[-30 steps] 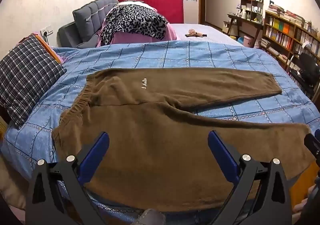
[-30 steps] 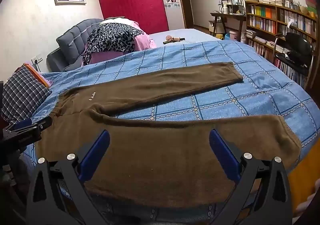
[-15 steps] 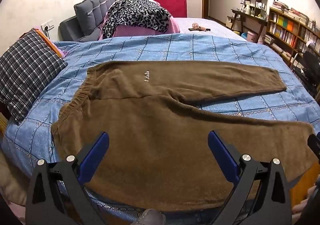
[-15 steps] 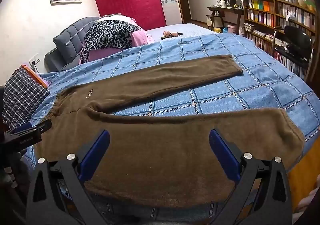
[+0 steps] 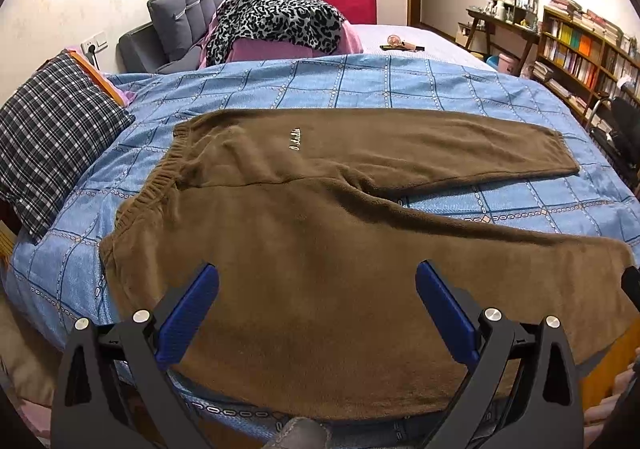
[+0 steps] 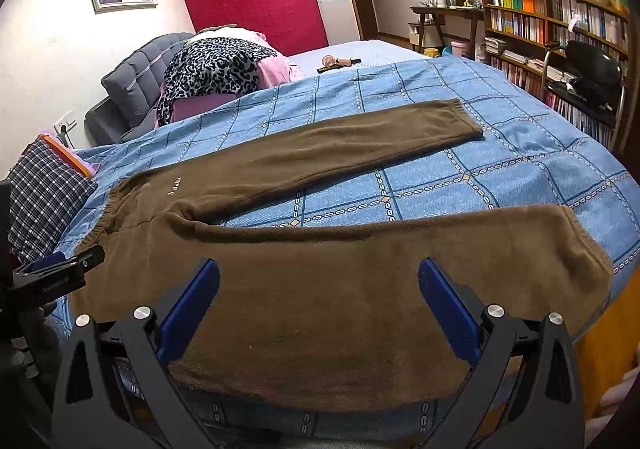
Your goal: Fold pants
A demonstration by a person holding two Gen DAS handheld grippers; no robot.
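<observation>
My brown pants (image 5: 320, 249) lie flat on the bed (image 5: 360, 89), spread out on the blue checked blanket (image 6: 500, 153). The waistband sits toward the bed's left edge, close to the plaid pillow (image 5: 52, 137). The two legs point to the right edge and lie apart in a V, so I can see blanket between them. The near leg runs along the front edge of the bed, right by me. I think they are laid out like this so one leg can go over the other.

My left tongs (image 5: 316, 309) are wide open and hold nothing. They hang over the hip part of the near leg, near the front edge. My right tongs (image 6: 318, 307) are wide open too, with nothing in them. They hang over the middle of the same leg, nearer its cuff.

I think both are spread wide so they can pinch the near edge of that leg. Then I could lift it and lay it on the far leg.
</observation>
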